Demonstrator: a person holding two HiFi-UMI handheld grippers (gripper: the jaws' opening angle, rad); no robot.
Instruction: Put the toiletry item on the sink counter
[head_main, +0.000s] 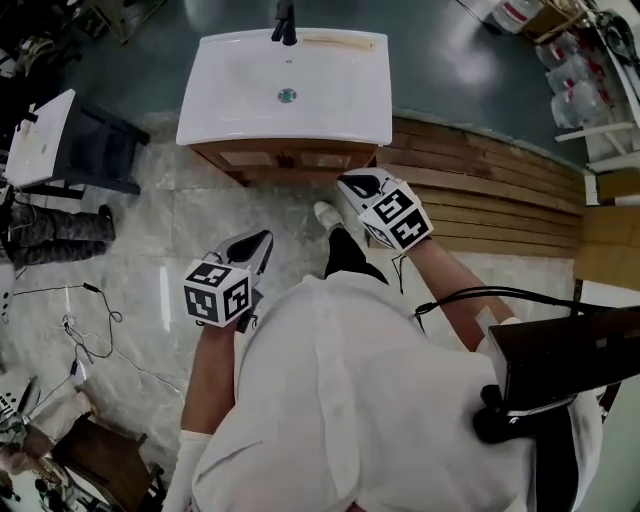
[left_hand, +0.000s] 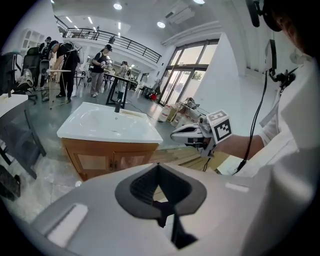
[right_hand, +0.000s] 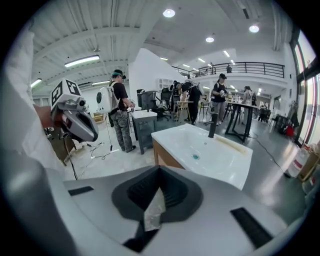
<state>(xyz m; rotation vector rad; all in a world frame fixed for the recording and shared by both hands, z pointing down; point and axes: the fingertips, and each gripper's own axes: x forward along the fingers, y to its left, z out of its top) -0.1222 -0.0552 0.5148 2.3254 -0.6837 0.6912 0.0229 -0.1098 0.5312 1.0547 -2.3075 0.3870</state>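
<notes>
- Left tongs (left_hand: 159, 166) are clenched with nothing in them; only background shows through the slit. Right tongs (right_hand: 160, 168) are clenched too, and the pale sliver in their slit reads to me as the grey marbled floor (head_main: 140, 230) behind, not a held thing.
- Both hang short of the white ceramic sink worktop (head_main: 230, 110), well apart from it, out over that floor.
- Look at the back ledge: a long, slim, pale tan strip (head_main: 340, 42) lies flat just right of the black faucet (head_main: 286, 22). That's my best guess for the toiletry item, already on the worktop. It's too small to say what kind.
- Handling, by the look of it: light, narrow, probably stiff, and likely to skate on glazed ceramic if nudged. The best hold would be across its narrow width near mid-length, tongs coming straight down.
- Edges: the back rim sits close behind it, and in front the bowl slopes away toward the round drain (head_main: 287, 95). A push either way could send it off or down.
- Room: the ledge right of the strip is bare and the front approach is open. Raised wooden planks (head_main: 480, 190) lie on the right, and a dark side table with a white top (head_main: 95, 150) stands well off left.
</notes>
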